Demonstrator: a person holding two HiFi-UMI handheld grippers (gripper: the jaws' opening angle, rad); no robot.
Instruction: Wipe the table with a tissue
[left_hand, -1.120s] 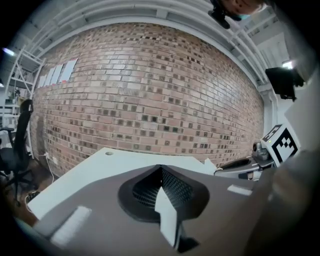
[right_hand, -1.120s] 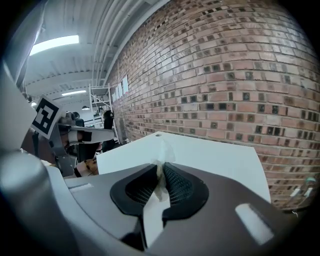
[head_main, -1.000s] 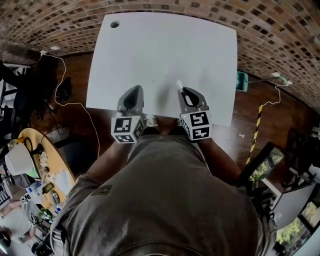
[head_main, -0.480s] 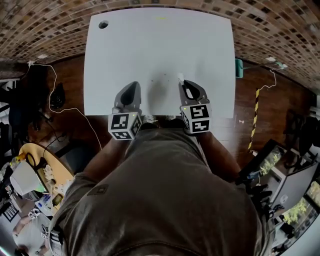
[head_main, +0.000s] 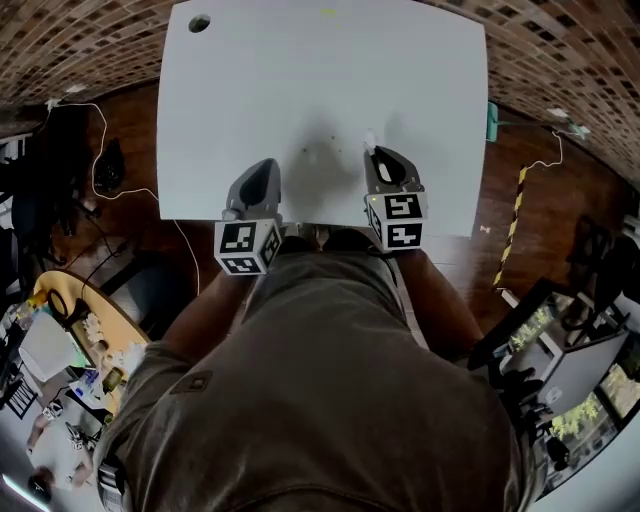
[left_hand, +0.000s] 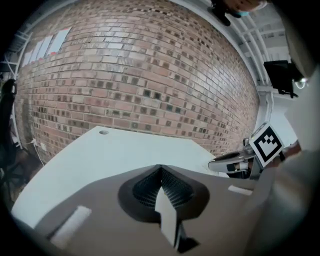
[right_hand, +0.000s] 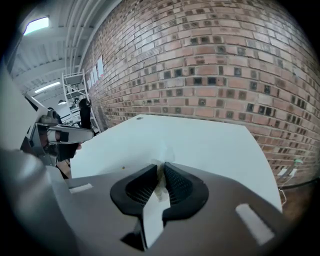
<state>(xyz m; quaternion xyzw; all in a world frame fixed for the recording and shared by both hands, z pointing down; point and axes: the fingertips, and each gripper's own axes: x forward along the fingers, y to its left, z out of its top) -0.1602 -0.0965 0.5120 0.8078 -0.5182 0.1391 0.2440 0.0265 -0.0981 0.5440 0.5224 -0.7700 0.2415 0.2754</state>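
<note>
The right gripper (right_hand: 161, 176) pinches a small crumpled white tissue (right_hand: 160, 150), which could slip out when rubbed on the white tabletop (head_main: 300, 80) ahead; the left gripper (left_hand: 161, 172) is closed and empty

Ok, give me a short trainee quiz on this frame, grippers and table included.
1. True or false: the tissue lies loose on the table.
2. Seen from the person's side, the hole in the table is at which corner? A near right, B far left, C far right.
3. Fill in: the ___ gripper's jaws are shut with nothing between them.
Key: 1 false, the right gripper is shut on it; 2 B; 3 left, meaning the left gripper.
</note>
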